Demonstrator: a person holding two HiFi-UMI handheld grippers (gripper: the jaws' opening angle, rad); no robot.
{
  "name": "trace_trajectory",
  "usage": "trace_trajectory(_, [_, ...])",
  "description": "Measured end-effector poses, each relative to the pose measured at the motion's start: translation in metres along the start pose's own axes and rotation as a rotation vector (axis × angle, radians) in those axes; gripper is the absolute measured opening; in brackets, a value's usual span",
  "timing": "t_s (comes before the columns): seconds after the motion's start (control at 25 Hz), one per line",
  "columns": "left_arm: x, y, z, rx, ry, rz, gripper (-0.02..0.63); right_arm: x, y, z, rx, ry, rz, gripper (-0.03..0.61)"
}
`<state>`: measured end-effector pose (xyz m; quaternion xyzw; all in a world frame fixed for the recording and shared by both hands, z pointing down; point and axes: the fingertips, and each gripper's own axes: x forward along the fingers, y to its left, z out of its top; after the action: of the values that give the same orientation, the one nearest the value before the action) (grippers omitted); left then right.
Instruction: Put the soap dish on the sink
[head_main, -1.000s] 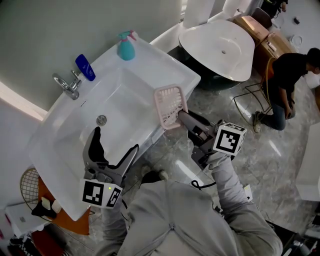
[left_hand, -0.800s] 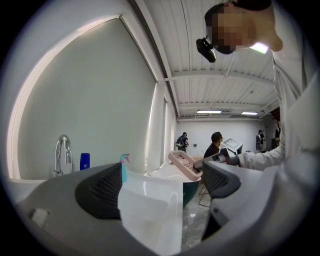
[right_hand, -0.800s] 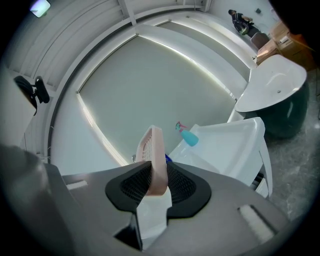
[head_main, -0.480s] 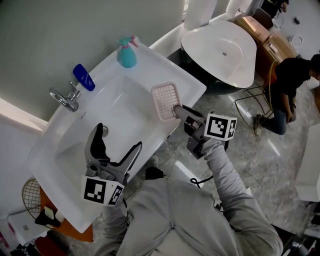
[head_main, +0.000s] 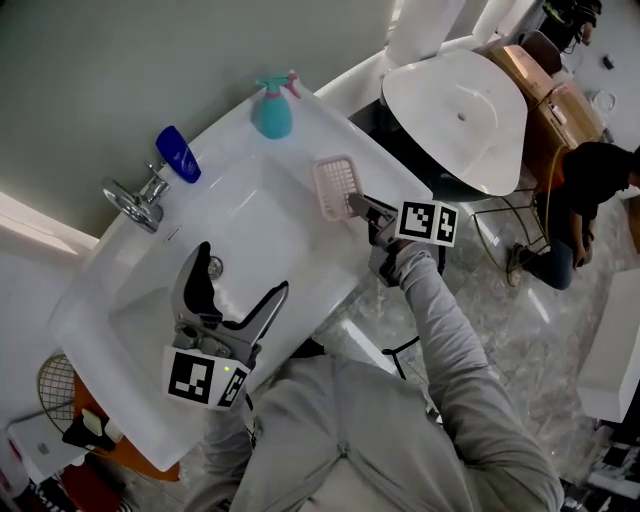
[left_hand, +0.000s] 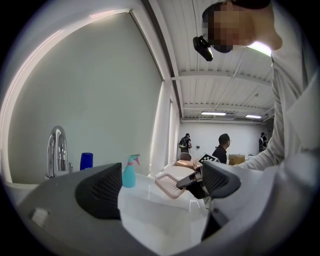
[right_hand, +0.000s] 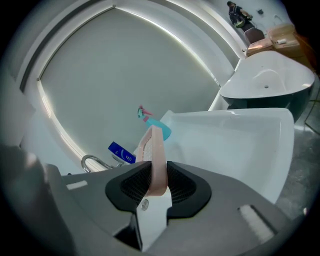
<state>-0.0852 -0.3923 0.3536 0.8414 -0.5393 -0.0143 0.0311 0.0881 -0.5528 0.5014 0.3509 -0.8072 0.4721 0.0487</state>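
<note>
The pink slatted soap dish (head_main: 335, 186) hangs over the right rim of the white sink (head_main: 130, 290), pinched at its near edge by my right gripper (head_main: 358, 208). In the right gripper view the soap dish (right_hand: 154, 150) stands edge-on between the two black pads, which are shut on it. From the left gripper view the soap dish (left_hand: 171, 184) shows tilted above the basin. My left gripper (head_main: 232, 283) hovers over the basin's near side, open, with nothing between its fingers.
A teal spray bottle (head_main: 272, 112) stands at the sink's far corner, a blue bottle (head_main: 177, 153) beside the chrome tap (head_main: 139, 195). The drain (head_main: 212, 266) lies in the basin. A second white basin (head_main: 456, 117) stands to the right. A person (head_main: 585, 190) crouches on the marble floor.
My right gripper has carried the soap dish up and away from me, from the sink's front edge to above its right rim. The left gripper has barely moved.
</note>
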Motion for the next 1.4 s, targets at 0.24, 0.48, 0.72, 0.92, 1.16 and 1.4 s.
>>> trace_trajectory(0.24, [0.004,0.015,-0.006,-0.01,0.012,0.016,0.56,0.033,-0.019,0.007,-0.005,0.037,-0.058,0.091])
trace_trajectory(0.48, [0.007,0.029,-0.012,-0.023,0.02,0.022,0.56,0.056,-0.042,0.012,0.01,0.07,-0.127,0.091])
trace_trajectory(0.72, [0.011,0.037,-0.012,-0.026,0.015,0.019,0.56,0.067,-0.059,0.018,0.021,0.088,-0.183,0.092])
trace_trajectory(0.92, [0.013,0.041,-0.017,-0.035,0.018,0.022,0.56,0.071,-0.07,0.021,0.029,0.089,-0.216,0.092])
trace_trajectory(1.16, [0.018,0.043,-0.017,-0.04,0.017,0.014,0.56,0.073,-0.079,0.024,0.028,0.087,-0.247,0.092])
trace_trajectory(1.4, [0.02,0.043,-0.018,-0.044,0.018,0.011,0.56,0.075,-0.08,0.029,0.009,0.077,-0.258,0.092])
